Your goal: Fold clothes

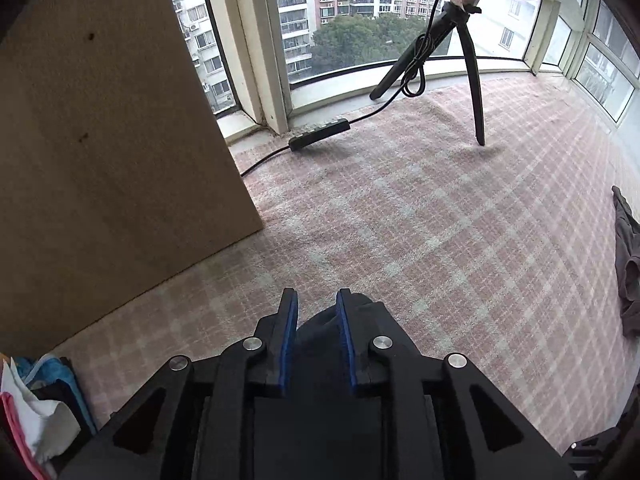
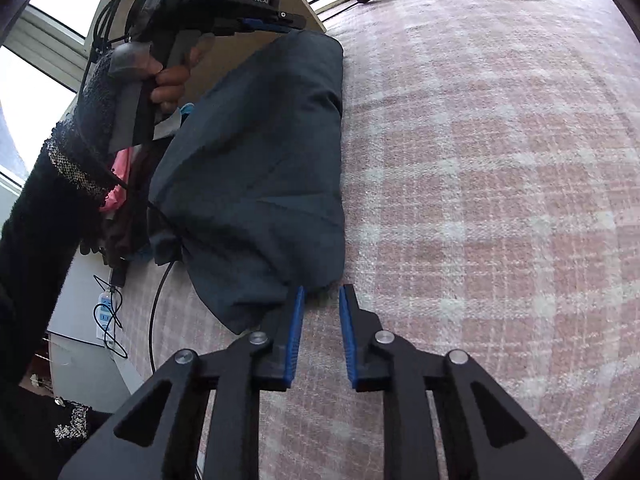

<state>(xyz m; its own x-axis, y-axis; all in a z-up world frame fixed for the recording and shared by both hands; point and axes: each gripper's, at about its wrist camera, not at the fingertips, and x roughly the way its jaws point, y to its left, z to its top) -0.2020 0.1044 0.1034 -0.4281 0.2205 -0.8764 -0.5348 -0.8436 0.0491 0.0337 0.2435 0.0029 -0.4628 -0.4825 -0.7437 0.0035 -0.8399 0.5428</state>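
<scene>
A dark blue-grey garment (image 2: pixel 260 168) lies folded into a long block on the pink plaid cloth (image 2: pixel 480 160). In the right wrist view, a person's hand and dark sleeve hold my left gripper (image 2: pixel 296 26) at the block's far top corner. In the left wrist view, dark cloth (image 1: pixel 318 336) fills the gap between the blue pads of that gripper (image 1: pixel 317 304), so it is shut on the cloth. My right gripper (image 2: pixel 321 300) stands open at the block's near bottom edge. Its left fingertip touches the hem, and only plaid cloth shows between its pads.
A tall wooden panel (image 1: pixel 100 160) stands at the left. A black tripod (image 1: pixel 476 80) and a cable with an inline box (image 1: pixel 320 134) are near the windows. A grey garment (image 1: pixel 628 264) lies at the right edge. Mixed clothes (image 1: pixel 36 408) are piled at the left, beside a white power strip (image 2: pixel 105 312).
</scene>
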